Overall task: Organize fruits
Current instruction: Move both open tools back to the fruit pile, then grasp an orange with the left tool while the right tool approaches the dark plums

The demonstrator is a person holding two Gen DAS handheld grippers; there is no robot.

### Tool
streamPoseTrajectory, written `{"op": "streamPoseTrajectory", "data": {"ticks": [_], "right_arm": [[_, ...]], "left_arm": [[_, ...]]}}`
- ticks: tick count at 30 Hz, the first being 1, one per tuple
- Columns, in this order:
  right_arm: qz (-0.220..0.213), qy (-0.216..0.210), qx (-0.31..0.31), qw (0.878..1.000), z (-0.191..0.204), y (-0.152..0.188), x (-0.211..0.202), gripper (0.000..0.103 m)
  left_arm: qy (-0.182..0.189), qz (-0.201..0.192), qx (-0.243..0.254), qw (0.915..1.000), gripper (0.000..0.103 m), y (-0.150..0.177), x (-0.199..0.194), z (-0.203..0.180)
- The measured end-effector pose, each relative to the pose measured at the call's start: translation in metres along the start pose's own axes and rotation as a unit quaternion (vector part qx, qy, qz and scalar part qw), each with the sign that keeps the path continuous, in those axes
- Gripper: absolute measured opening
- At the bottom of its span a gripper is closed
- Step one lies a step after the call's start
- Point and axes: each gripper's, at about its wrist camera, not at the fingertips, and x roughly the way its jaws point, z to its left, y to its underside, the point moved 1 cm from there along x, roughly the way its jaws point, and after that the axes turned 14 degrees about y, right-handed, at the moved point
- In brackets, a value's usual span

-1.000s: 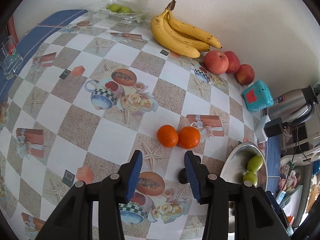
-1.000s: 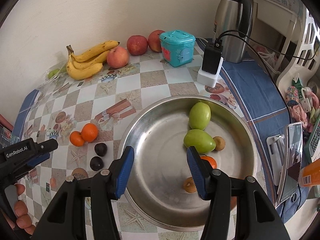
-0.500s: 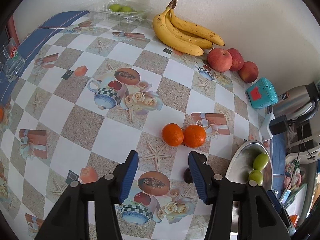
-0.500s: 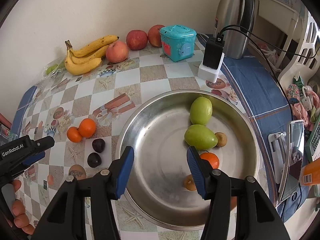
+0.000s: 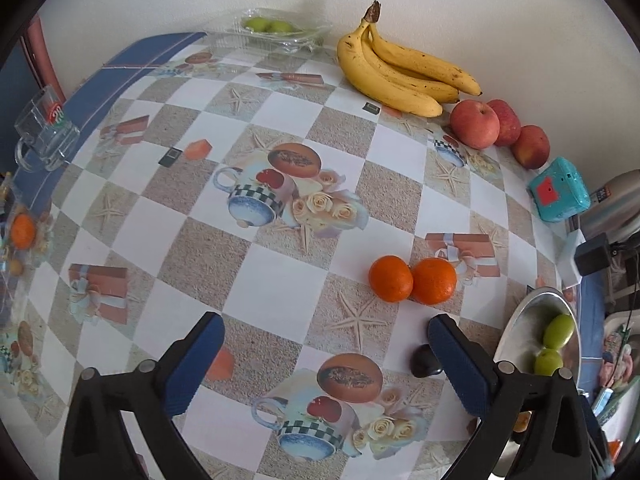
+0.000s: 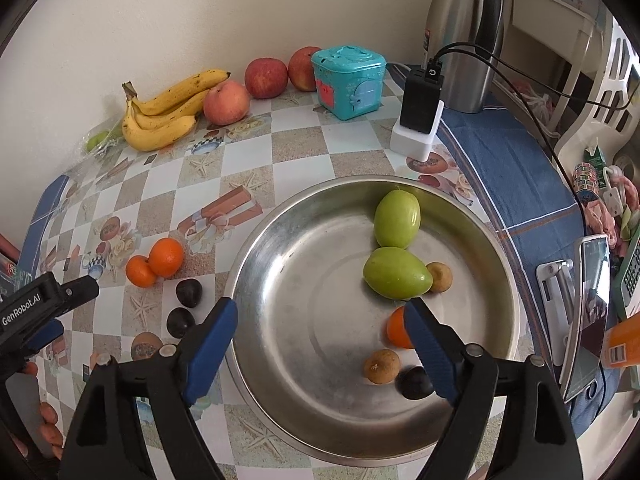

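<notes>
Two oranges (image 5: 412, 284) lie side by side on the patterned tablecloth, just beyond my open, empty left gripper (image 5: 326, 330). A dark plum (image 5: 424, 360) sits by its right finger. In the right wrist view the oranges (image 6: 156, 262) and two dark plums (image 6: 184, 306) lie left of a steel bowl (image 6: 304, 224). The bowl holds two green fruits (image 6: 396, 248), an orange (image 6: 396, 334), small brown fruits (image 6: 382, 366) and a plum (image 6: 414, 384). My right gripper (image 6: 320, 316) is open and empty above the bowl. The left gripper (image 6: 48, 304) shows at the left edge.
Bananas (image 5: 400, 72) and three apples (image 5: 496, 128) line the back wall, with a teal box (image 5: 560, 190), a thermos (image 6: 464, 32) and a charger (image 6: 420, 116). A plastic tray of green fruit (image 5: 272, 28) sits far back. A glass mug (image 5: 44, 136) stands at left.
My left gripper has opened wider and shifted left and back, so the oranges now sit toward its right finger. The right gripper has barely moved.
</notes>
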Motion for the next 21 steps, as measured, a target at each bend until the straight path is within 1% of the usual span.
{"op": "streamPoseTrajectory", "data": {"ticks": [3, 4, 9, 14, 18, 21], "right_arm": [[-0.007, 0.011, 0.002, 1.0, -0.002, 0.0, -0.001, 0.096], [-0.007, 0.014, 0.002, 1.0, -0.002, 0.0, 0.0, 0.096], [-0.004, 0.021, 0.008, 1.0, -0.005, 0.0, 0.003, 0.097], [-0.001, 0.013, 0.011, 1.0, -0.005, 0.001, 0.005, 0.097], [0.002, 0.006, 0.004, 1.0, 0.001, 0.002, 0.007, 0.097], [0.006, 0.007, -0.009, 1.0, 0.01, 0.004, 0.01, 0.097]], "left_arm": [[-0.002, -0.001, 0.008, 1.0, 0.103, 0.0, 0.0, -0.002], [-0.002, 0.0, 0.01, 0.9999, 0.103, 0.0, 0.001, -0.003], [-0.004, 0.003, 0.017, 0.9998, 0.103, 0.0, 0.002, -0.005], [-0.01, 0.008, 0.02, 0.9997, 0.103, 0.002, 0.006, -0.005], [-0.034, 0.014, 0.031, 0.9989, 0.103, 0.002, 0.012, -0.002], [-0.04, 0.017, 0.03, 0.9986, 0.103, 0.001, 0.014, 0.003]]}}
